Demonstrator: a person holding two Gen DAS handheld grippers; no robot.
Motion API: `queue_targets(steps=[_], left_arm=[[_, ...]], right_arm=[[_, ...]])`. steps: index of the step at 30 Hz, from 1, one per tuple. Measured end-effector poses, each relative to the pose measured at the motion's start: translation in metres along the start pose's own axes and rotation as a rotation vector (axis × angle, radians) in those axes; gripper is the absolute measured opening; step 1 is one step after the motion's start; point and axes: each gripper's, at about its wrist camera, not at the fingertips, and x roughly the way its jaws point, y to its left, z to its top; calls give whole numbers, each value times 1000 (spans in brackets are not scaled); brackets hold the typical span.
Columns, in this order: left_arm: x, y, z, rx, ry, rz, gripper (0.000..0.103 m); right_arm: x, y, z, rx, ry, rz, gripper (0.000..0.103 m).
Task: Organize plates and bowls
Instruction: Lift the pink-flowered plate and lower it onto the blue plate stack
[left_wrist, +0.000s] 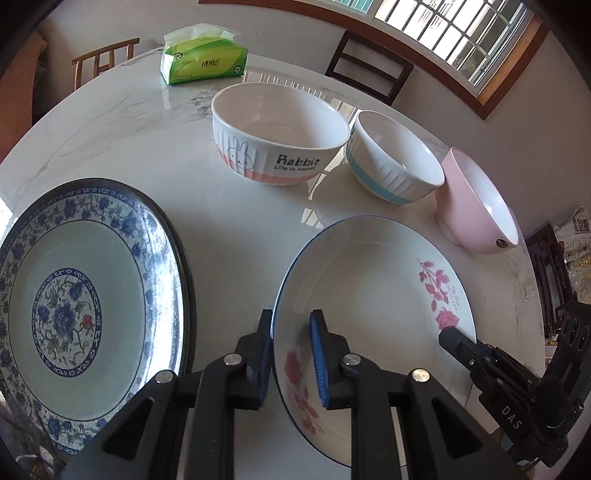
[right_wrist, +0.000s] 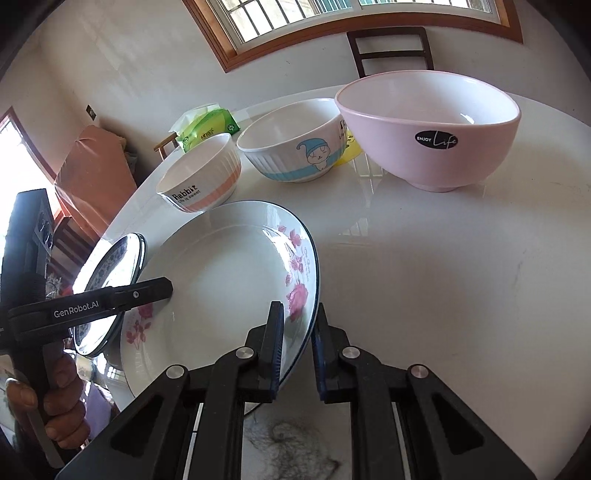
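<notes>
My left gripper (left_wrist: 290, 354) sits at the bottom centre of its view, fingers straddling the near-left rim of the rose-printed plate (left_wrist: 373, 295), one pad outside and one inside; a slight gap shows on the inner side, so I cannot tell if they are pressed onto the rim. My right gripper (right_wrist: 297, 350) straddles the opposite rim of that same plate (right_wrist: 229, 280) at the bottom centre of its own view, its fingers parted with the rim between them and daylight beside the outer pad. The blue floral plate (left_wrist: 88, 302) lies in the lower left of the left view on the marble table (left_wrist: 229, 221), apart from the rose plate. Behind, mid-frame, stand the Rabbit bowl (left_wrist: 277, 136), the blue-striped bowl (left_wrist: 393, 162) and the pink bowl (left_wrist: 476, 203), with a green tissue pack (left_wrist: 203, 59) at upper left.
</notes>
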Motion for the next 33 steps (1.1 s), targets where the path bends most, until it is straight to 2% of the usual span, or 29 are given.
queue_targets(steps=[7, 12, 21, 33], left_arm=[[-42, 13, -18, -30, -62, 10, 19], [-68, 40, -33, -75, -100, 47, 20], [-100, 108, -39, -182, -144, 127, 20], [-102, 174, -27, -279, -165, 176, 20]], right_arm=[[-24, 25, -5, -33, -21, 46, 15], [-22, 56, -6, -80, -8, 94, 15], [12, 126, -2, -194, 40, 161, 15], [60, 185, 9, -308, 82, 161, 15]])
